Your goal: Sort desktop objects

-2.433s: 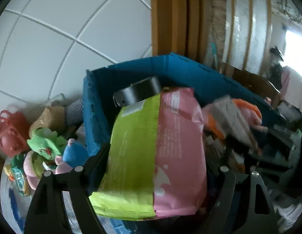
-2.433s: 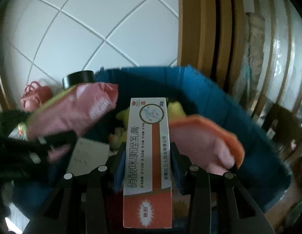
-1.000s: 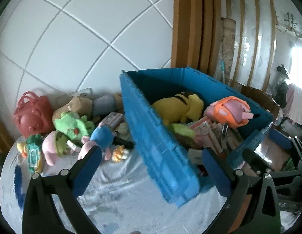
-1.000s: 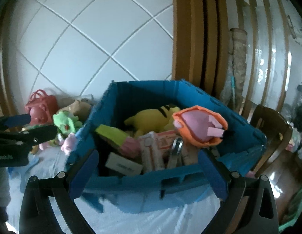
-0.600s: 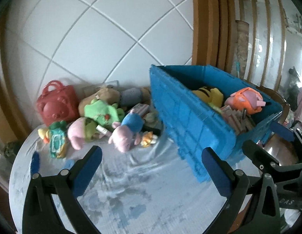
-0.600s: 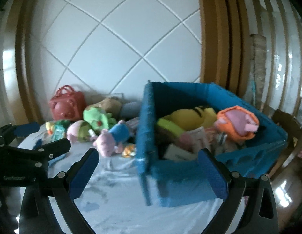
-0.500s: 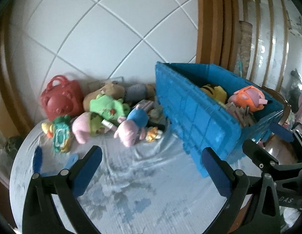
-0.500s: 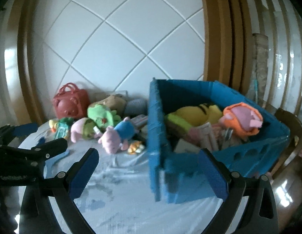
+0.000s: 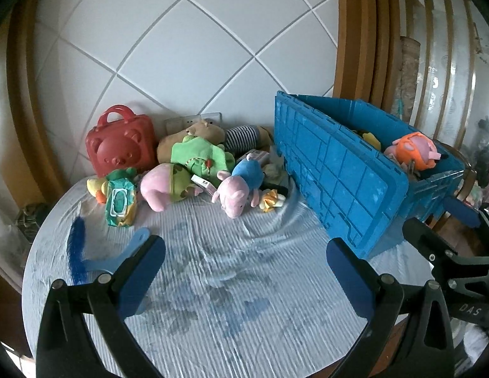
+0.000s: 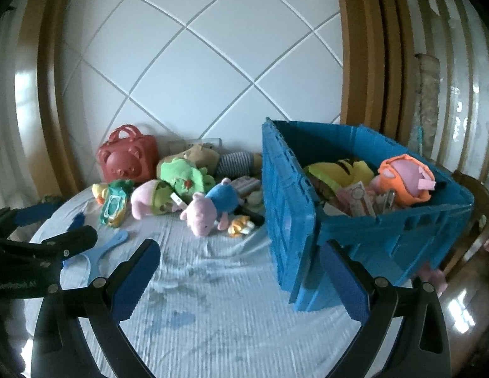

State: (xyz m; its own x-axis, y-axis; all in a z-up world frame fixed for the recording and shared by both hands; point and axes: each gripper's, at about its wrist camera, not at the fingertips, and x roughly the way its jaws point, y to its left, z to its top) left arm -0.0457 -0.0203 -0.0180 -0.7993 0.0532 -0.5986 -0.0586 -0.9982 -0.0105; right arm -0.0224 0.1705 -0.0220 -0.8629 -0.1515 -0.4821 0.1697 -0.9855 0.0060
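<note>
A blue crate (image 9: 345, 176) stands at the table's right, also in the right wrist view (image 10: 288, 220). It holds a yellow plush (image 10: 342, 167), an orange-pink plush (image 10: 405, 179) and boxes. A pile of toys lies against the wall: a pink pig in blue (image 9: 241, 182), a green plush (image 9: 200, 157), a red bear case (image 9: 121, 145), a wipes pack (image 9: 119, 203). My left gripper (image 9: 244, 271) is open and empty above the cloth. My right gripper (image 10: 238, 271) is open and empty, near the crate's corner.
A light blue brush (image 9: 118, 258) with dark bristles (image 9: 76, 252) lies at the left of the round, cloth-covered table (image 9: 231, 283). A tiled wall stands behind. A wooden chair (image 10: 474, 195) is past the crate on the right.
Both grippers let go of their items in the crate, opened, and pulled back and left. The crate has receded to the right and the toy pile has come into view.
</note>
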